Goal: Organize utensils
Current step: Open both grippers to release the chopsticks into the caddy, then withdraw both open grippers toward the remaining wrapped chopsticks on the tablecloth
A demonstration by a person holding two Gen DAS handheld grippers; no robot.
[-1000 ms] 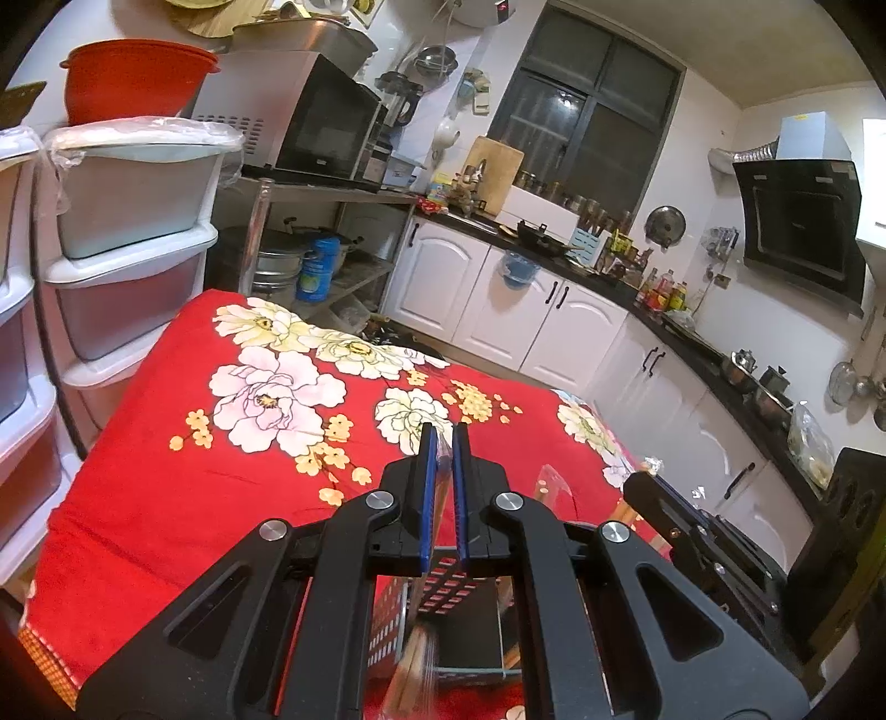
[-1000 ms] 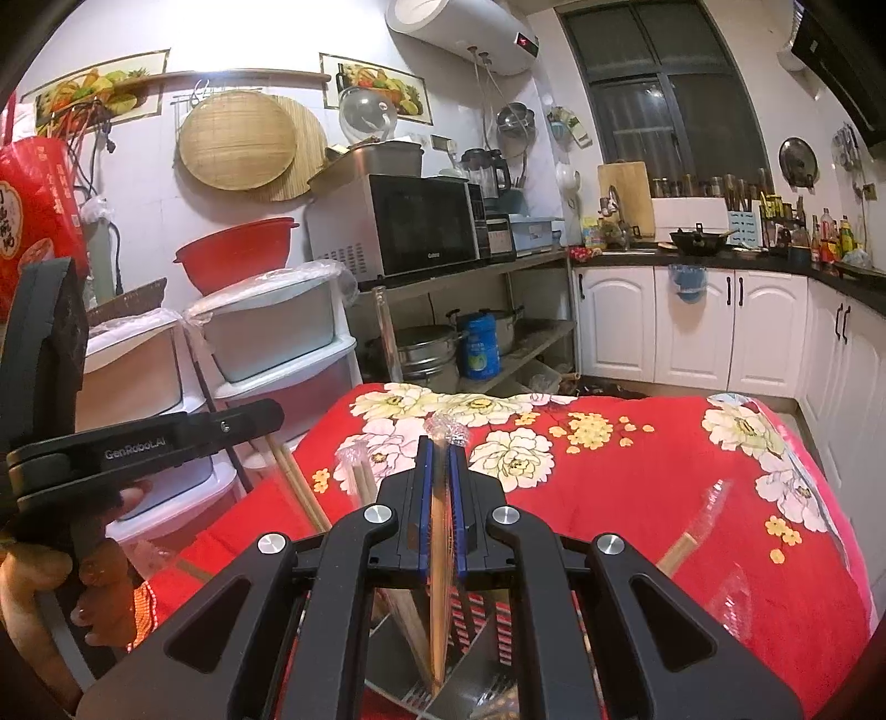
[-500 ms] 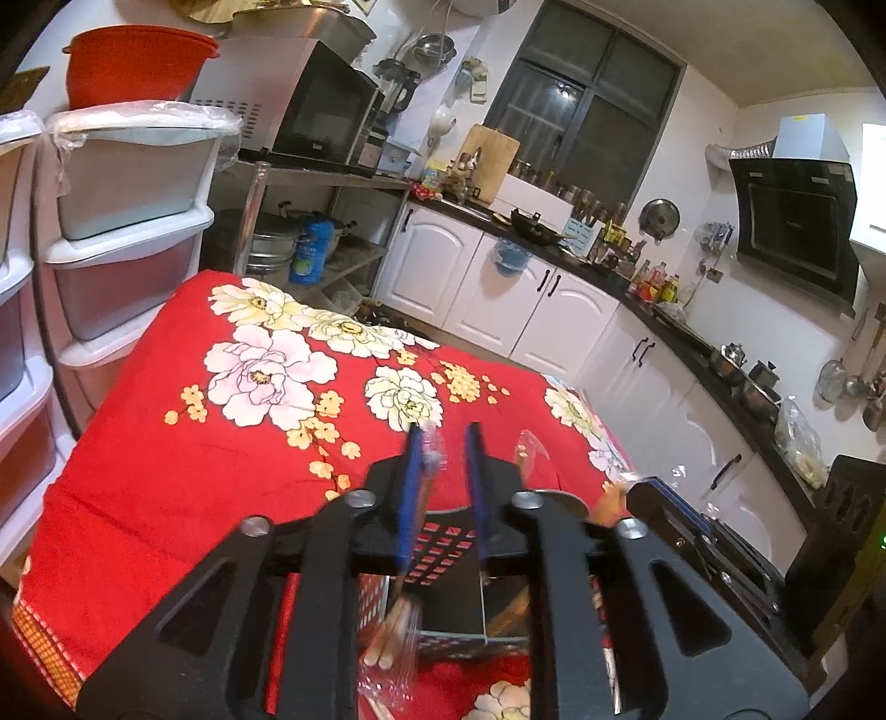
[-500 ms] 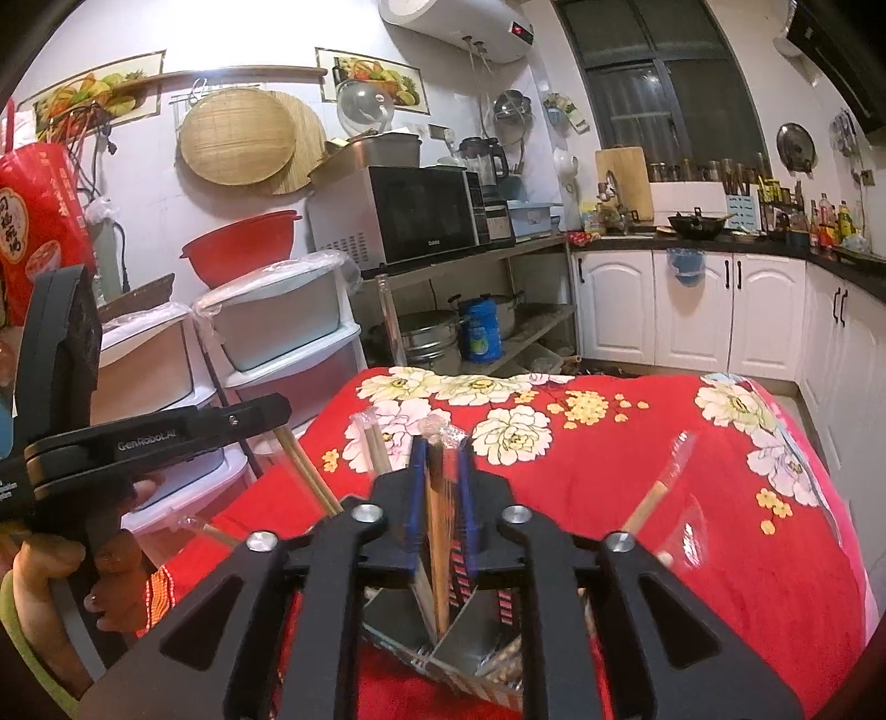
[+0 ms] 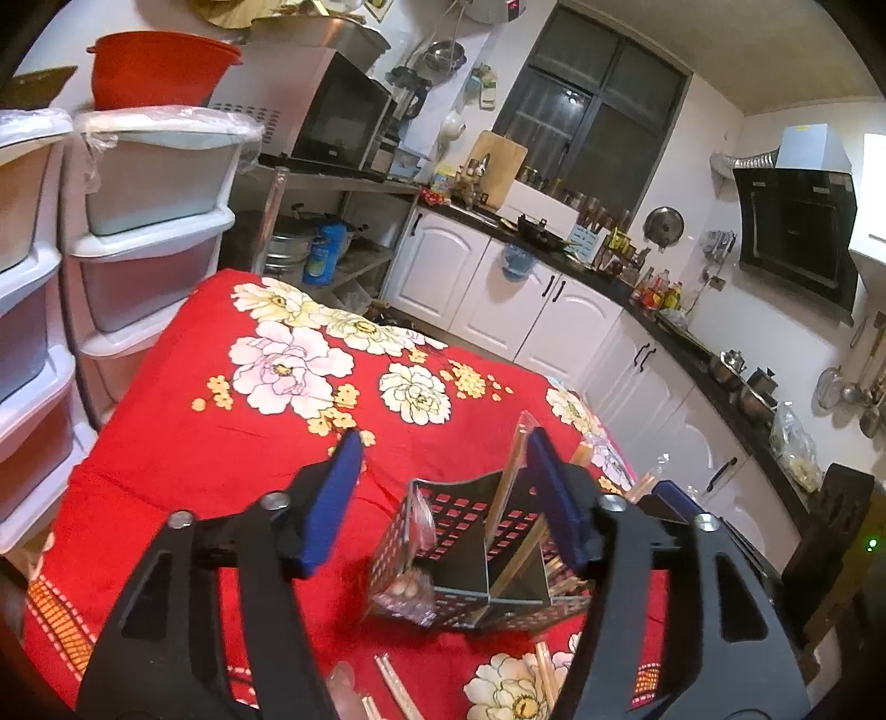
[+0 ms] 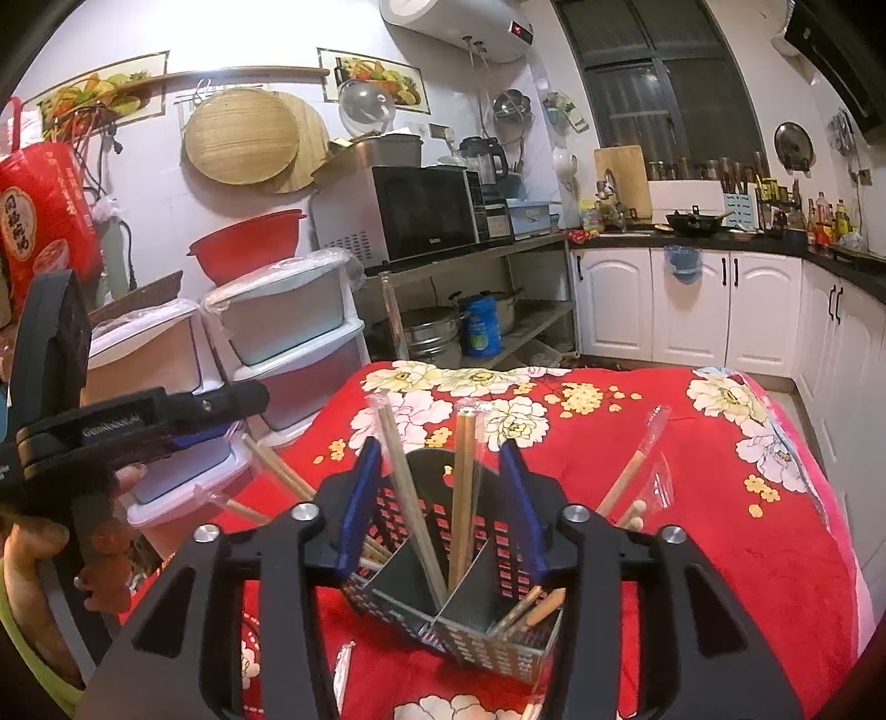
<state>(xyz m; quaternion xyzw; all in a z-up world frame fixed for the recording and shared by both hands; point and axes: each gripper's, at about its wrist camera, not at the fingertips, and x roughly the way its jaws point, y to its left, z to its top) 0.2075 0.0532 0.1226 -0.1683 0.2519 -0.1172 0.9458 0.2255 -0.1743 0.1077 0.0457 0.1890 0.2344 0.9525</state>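
I am holding both of my grippers spread wide and empty: the left gripper (image 5: pixel 443 493) and the right gripper (image 6: pixel 440 498) are flanking the black perforated metal utensil caddy (image 6: pixel 443 581) standing on the red floral tablecloth (image 6: pixel 720 498). The plastic-wrapped wooden chopsticks (image 6: pixel 462 498) are leaning loosely inside, so a fingertip catching one while pulling away is risking tipping the caddy.

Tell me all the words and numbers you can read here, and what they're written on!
"Galanz" maybe: small logo under the microwave door, too blurred to be sure.
Large Chinese characters in a white circle on the red bag: too blurred to spell out.
Raised lettering on the left gripper body: blurred, unreadable.
Red digits on the water heater display: too small to read.
Blue can label: unreadable.
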